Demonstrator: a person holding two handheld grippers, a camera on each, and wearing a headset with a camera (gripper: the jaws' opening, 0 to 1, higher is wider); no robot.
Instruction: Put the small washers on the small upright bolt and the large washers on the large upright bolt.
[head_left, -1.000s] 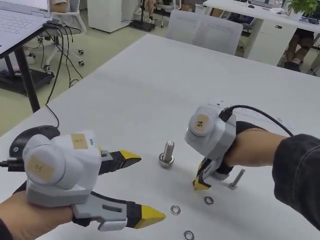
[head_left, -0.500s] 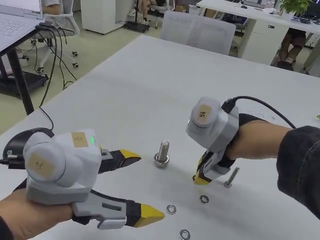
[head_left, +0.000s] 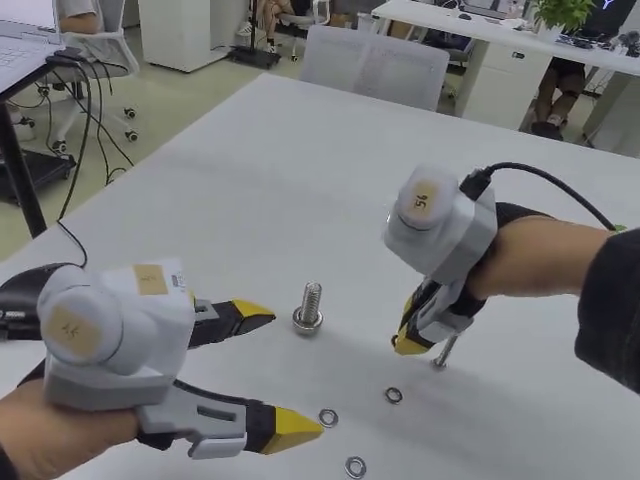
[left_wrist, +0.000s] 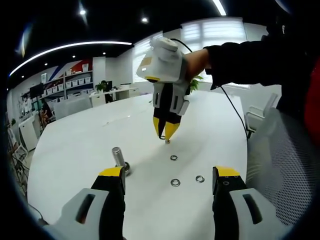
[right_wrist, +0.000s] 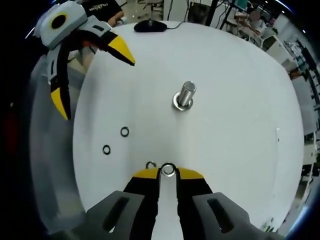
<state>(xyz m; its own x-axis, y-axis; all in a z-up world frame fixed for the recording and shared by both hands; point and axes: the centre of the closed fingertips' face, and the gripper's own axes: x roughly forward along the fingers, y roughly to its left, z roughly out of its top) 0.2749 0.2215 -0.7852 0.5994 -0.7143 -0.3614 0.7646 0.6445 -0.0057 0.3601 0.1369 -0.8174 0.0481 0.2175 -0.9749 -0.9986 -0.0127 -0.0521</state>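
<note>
The large bolt (head_left: 308, 307) (left_wrist: 120, 160) (right_wrist: 185, 95) stands upright on the white table (head_left: 250, 170). My right gripper (head_left: 415, 342) (left_wrist: 166, 129) (right_wrist: 168, 173) points down, shut on the small bolt (head_left: 440, 352) (right_wrist: 168, 170), which it holds near upright with the bolt's lower end at the table. Three washers lie in front: a small one (head_left: 394, 395) (left_wrist: 173, 157) (right_wrist: 151, 165) and two larger ones (head_left: 327, 417) (head_left: 355, 465) (left_wrist: 175, 182) (left_wrist: 200, 178). My left gripper (head_left: 275, 370) (left_wrist: 170, 173) (right_wrist: 90, 65) hovers open at the lower left, nothing between its fingers.
A black mouse (right_wrist: 150, 24) lies on the table at my left. An office chair (head_left: 375, 65) stands beyond the table's far edge. The table's left edge (head_left: 90, 210) drops to the floor, with cables there.
The right gripper has drawn the small bolt from a slant beside its jaws to near upright under its tips. The head camera has shifted. The left gripper has stayed open.
</note>
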